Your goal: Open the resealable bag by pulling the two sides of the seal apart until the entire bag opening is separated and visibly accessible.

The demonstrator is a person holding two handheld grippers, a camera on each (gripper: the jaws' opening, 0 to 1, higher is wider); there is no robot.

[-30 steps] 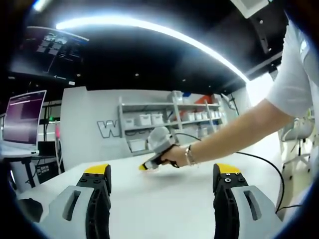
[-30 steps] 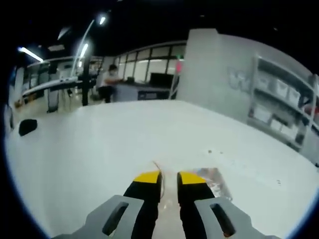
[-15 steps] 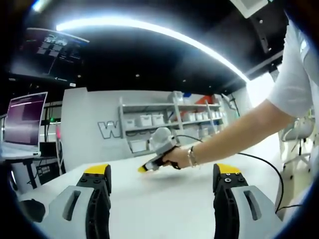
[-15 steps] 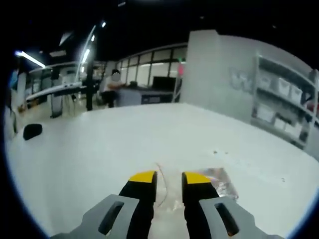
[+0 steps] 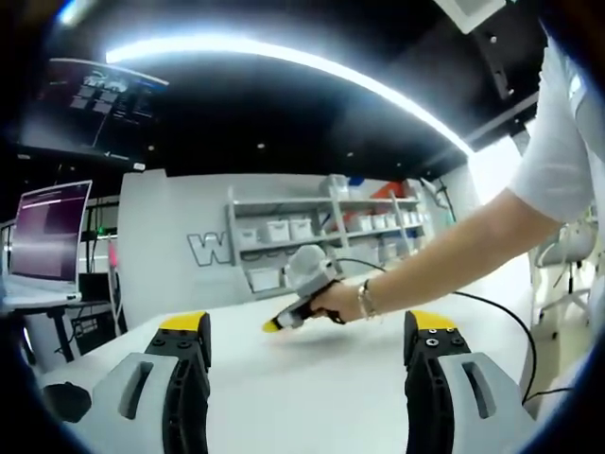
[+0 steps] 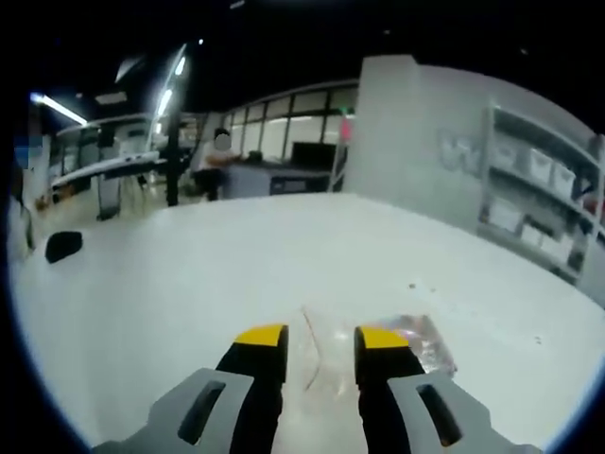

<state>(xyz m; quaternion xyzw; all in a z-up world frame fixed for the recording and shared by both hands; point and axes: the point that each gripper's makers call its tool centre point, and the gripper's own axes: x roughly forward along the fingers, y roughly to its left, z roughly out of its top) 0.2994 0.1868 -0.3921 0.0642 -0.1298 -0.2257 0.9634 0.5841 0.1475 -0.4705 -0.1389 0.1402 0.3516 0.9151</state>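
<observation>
Reaching R gripper (image 6: 320, 338) over bag (image 6: 378, 345), fingers parted, L gripper (image 5: 307, 323) wide

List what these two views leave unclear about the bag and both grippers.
- Bag, right gripper view: its near part is hidden behind the right gripper; blur hides whether the seal is parted.
- Right gripper, left gripper view: small and far, a hand covers it; the bag under it cannot be made out.
- Left gripper: jaws wide apart, bases cut off by the bottom edge.

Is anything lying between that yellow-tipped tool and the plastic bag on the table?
Nothing visible does. In the right gripper view the right tool hovers right at the clear bag on the white table, jaws apart, with no object between them.
</observation>
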